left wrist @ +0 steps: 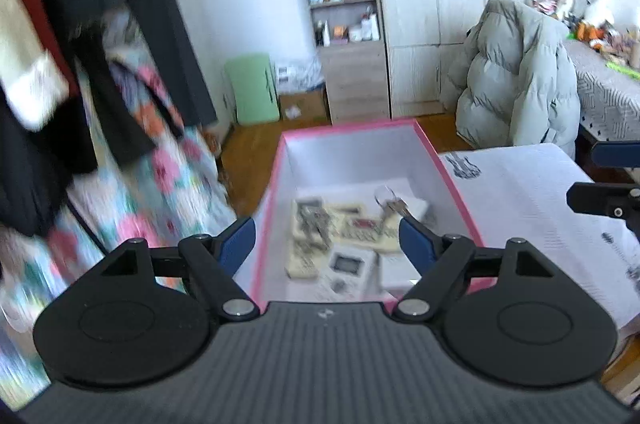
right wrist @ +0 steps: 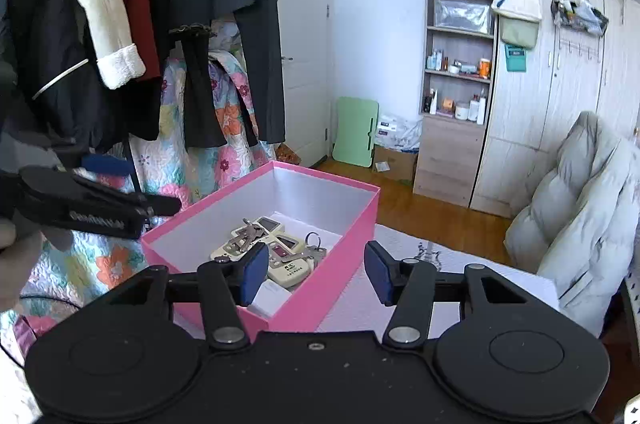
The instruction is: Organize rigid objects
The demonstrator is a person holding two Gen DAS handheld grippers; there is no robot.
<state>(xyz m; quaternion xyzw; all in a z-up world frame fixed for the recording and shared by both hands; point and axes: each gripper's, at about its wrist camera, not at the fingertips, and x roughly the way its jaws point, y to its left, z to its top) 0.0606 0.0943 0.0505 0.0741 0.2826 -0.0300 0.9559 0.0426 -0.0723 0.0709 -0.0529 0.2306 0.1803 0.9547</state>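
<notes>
I am holding my left tool (left wrist: 327, 242) above the near end of the pink box (left wrist: 434, 154), its blue pads (left wrist: 239, 240) standing wide apart with nothing between them. I am looking down past them into the box, where the remote controls (left wrist: 310, 228) are lying together on the white floor of the box, toward its near end. A bunch of keys (left wrist: 394, 204) is lying just beyond my right pad, on the remotes' far right side; the picture is too blurred to tell whether the pad touches it.

I am holding my right tool (right wrist: 316, 266) over the box's near right corner, pads (right wrist: 256, 270) apart and empty. From here the remotes (right wrist: 280, 252) are lying just beyond my left pad, inside the box, with one set of keys (right wrist: 250, 236) resting on top of them and a second set with a ring (right wrist: 314, 244) at their right edge. A white flat item (right wrist: 268, 298) is lying in the box's near corner, just below my left pad.

The box is sitting on a white cloth-covered bench (right wrist: 404, 248). My left tool (right wrist: 100, 208) is showing at the left edge of the right wrist view, beside the box's left wall.
</notes>
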